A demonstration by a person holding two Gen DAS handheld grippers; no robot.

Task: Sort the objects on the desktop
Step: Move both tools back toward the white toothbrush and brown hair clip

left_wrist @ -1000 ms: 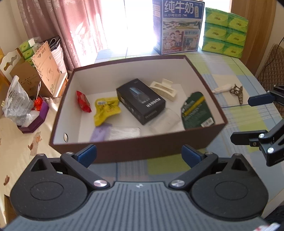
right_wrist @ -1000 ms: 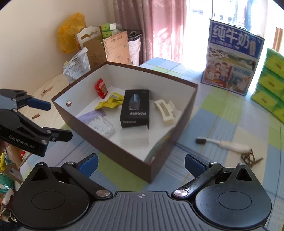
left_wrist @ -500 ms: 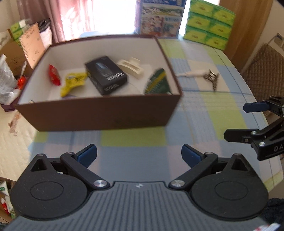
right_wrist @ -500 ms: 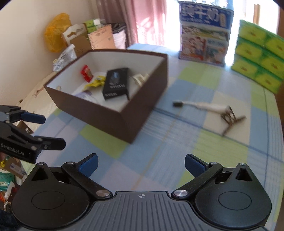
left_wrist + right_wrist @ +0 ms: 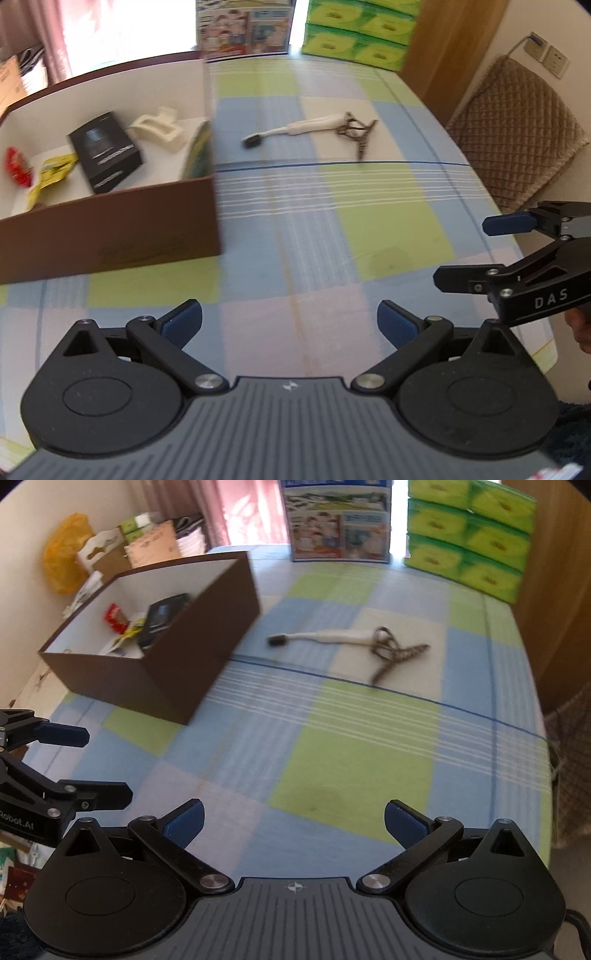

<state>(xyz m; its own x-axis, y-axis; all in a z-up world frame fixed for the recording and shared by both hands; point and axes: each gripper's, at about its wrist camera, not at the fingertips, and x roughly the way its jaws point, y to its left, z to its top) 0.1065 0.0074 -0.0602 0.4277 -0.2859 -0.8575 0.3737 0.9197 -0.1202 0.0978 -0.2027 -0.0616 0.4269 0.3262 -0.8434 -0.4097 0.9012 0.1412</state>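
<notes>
A brown box [image 5: 110,236] [image 5: 173,672] with a white inside stands at the left of the checked tablecloth. It holds a black carton [image 5: 105,151], a cream hair claw [image 5: 157,127], a yellow packet [image 5: 50,173], a red packet [image 5: 14,168] and a green packet [image 5: 197,153]. A white toothbrush [image 5: 303,128] [image 5: 332,637] and a bunch of keys [image 5: 356,131] [image 5: 395,653] lie on the cloth right of the box. My left gripper [image 5: 290,323] [image 5: 96,764] is open and holds nothing. My right gripper [image 5: 293,821] [image 5: 469,251] is open too, with nothing between its fingers.
A blue milk carton [image 5: 338,520] and stacked green tissue packs [image 5: 469,535] stand at the table's far edge. A brown quilted chair back [image 5: 513,125] is at the right. Cardboard, bags and a yellow sack [image 5: 64,565] crowd the left side beyond the box.
Both grippers have pulled back from the box and swung right. The box now sits to the left in both views, and the toothbrush and keys have come toward the middle. Both stay open.
</notes>
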